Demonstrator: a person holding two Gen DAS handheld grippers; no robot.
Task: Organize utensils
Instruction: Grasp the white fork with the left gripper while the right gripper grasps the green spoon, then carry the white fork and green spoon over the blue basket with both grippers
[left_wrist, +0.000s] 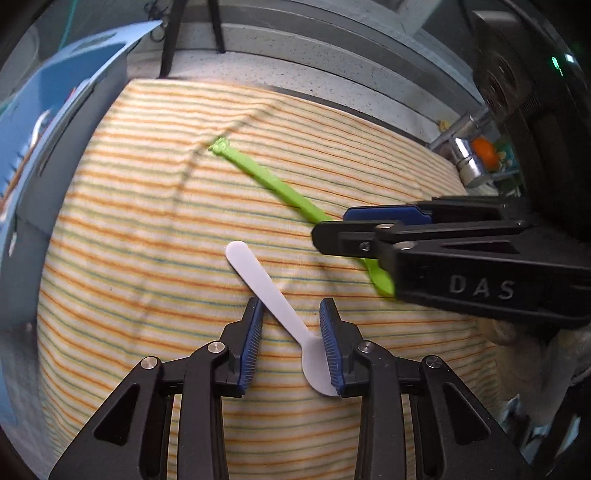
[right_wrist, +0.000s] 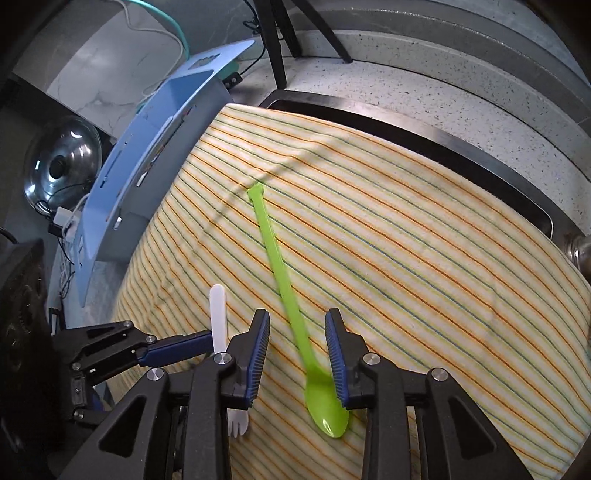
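Striped cloth (left_wrist: 147, 229) in orange, green and cream covers the desk, and both utensils lie flat on it. In the left wrist view, our left gripper (left_wrist: 291, 343) has its jaws wide open around the white utensil (left_wrist: 273, 302), whose head sits at the lower centre of the frame, touching or almost touching the right pad; nothing is clamped yet. In the right wrist view, our right gripper (right_wrist: 297, 354) is likewise open around the green spoon (right_wrist: 291, 302), the bowl at lower centre, the long handle running up toward the middle of the frame.

We judge the risks like this: both utensils are thin and lie flat on soft cloth, so closing jaws may pinch the fabric or skid the plastic sideways. Each utensil also sits off-centre, close to one pad, so it could twist as the jaws shut. The two grippers are near each other and might collide.

Only the right wrist view shows the tines that make the white utensil a fork. Both views show the blue organizer tray (right_wrist: 155, 155) at upper left, presumably the destination.
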